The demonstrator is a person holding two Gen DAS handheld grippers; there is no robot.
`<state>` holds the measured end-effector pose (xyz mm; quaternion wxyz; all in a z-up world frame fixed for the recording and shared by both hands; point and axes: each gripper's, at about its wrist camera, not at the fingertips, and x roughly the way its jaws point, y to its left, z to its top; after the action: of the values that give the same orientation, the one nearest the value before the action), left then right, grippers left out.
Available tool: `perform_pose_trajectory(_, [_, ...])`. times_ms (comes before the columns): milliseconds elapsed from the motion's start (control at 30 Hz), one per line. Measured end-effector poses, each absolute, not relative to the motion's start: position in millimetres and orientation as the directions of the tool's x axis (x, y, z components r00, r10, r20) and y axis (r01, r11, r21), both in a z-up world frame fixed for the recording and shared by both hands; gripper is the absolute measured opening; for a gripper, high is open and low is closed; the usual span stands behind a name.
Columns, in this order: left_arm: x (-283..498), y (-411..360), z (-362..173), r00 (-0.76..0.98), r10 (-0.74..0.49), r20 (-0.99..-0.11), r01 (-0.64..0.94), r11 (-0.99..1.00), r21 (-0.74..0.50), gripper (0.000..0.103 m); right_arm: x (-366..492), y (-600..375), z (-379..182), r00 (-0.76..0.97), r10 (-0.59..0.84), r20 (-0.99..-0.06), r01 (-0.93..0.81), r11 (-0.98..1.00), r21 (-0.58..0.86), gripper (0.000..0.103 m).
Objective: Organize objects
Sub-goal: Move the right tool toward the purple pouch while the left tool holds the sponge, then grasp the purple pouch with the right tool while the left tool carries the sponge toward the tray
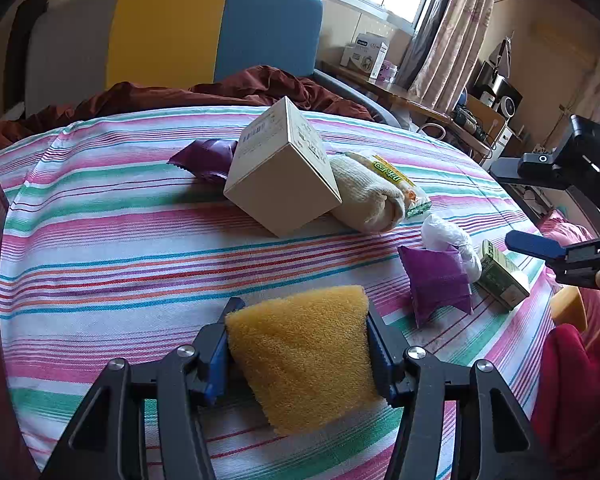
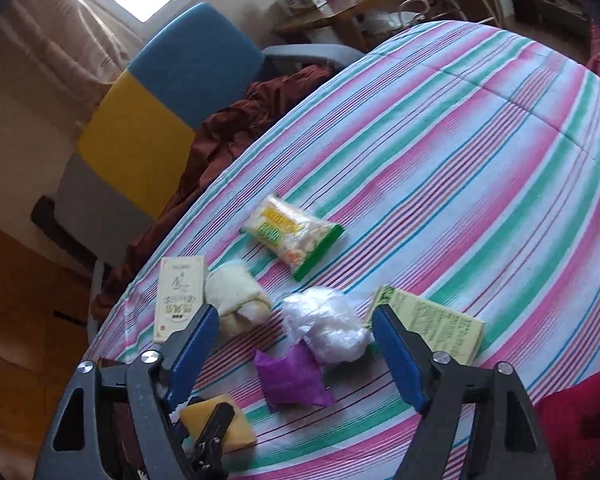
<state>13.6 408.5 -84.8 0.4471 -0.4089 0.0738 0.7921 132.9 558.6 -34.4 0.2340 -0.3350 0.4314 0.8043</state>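
My left gripper [image 1: 298, 332] is shut on a yellow sponge [image 1: 304, 356], held just above the striped bedspread [image 1: 100, 248]. The sponge also shows in the right wrist view [image 2: 220, 420]. My right gripper [image 2: 292, 344] is open and empty, above a purple packet [image 2: 292, 380] and a crumpled clear plastic bag [image 2: 328, 320]. A beige box [image 1: 284, 172], a rolled cream sock [image 1: 368, 200], a green-yellow snack packet [image 2: 292, 236] and a green box [image 2: 436, 324] lie on the bed. A second purple packet [image 1: 206, 158] lies behind the beige box.
A yellow and blue headboard [image 1: 216, 28] stands behind a rumpled maroon blanket [image 1: 228, 88]. A wooden desk [image 1: 404, 96] with boxes is at the far right. A red cloth [image 1: 568, 380] and another yellow sponge [image 1: 568, 308] lie at the bed's right edge.
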Motion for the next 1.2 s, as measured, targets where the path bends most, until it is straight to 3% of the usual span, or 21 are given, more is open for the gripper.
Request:
perform_pose_trajectory(233, [13, 408, -85, -0.263, 0.652, -0.712, -0.768, -0.588, -0.254, 0.059, 106, 531, -45, -0.582, -0.020, -0.813, -0.611, -0.649, 0.453, 0.071])
perform_pose_trajectory(500, [12, 407, -85, -0.260, 0.655, -0.710, -0.768, -0.586, -0.259, 0.059, 95, 517, -57, -0.602, -0.270, -0.752, -0.486, -0.623, 0.613, 0.072])
perform_pose_trajectory(867, [12, 405, -85, -0.258, 0.656, -0.709, -0.768, -0.584, -0.261, 0.059, 97, 518, -45, -0.572, -0.085, -0.816, -0.563, -0.683, 0.465, 0.072])
perform_pose_trajectory(967, [12, 405, -85, -0.252, 0.662, -0.706, -0.767, -0.582, -0.272, 0.059, 99, 515, -35, -0.563, 0.047, -0.825, -0.592, -0.719, 0.364, 0.073])
perform_pose_trajectory(1067, [12, 404, -85, -0.251, 0.662, -0.706, -0.767, -0.581, -0.272, 0.059, 92, 507, -24, -0.583, 0.079, -0.808, -0.548, -0.773, 0.320, 0.073])
perform_pose_trajectory(1200, [12, 404, -85, -0.250, 0.663, -0.706, -0.767, -0.580, -0.273, 0.059, 64, 490, -28, -0.495, 0.053, -0.868, -0.448, -0.871, 0.203, 0.073])
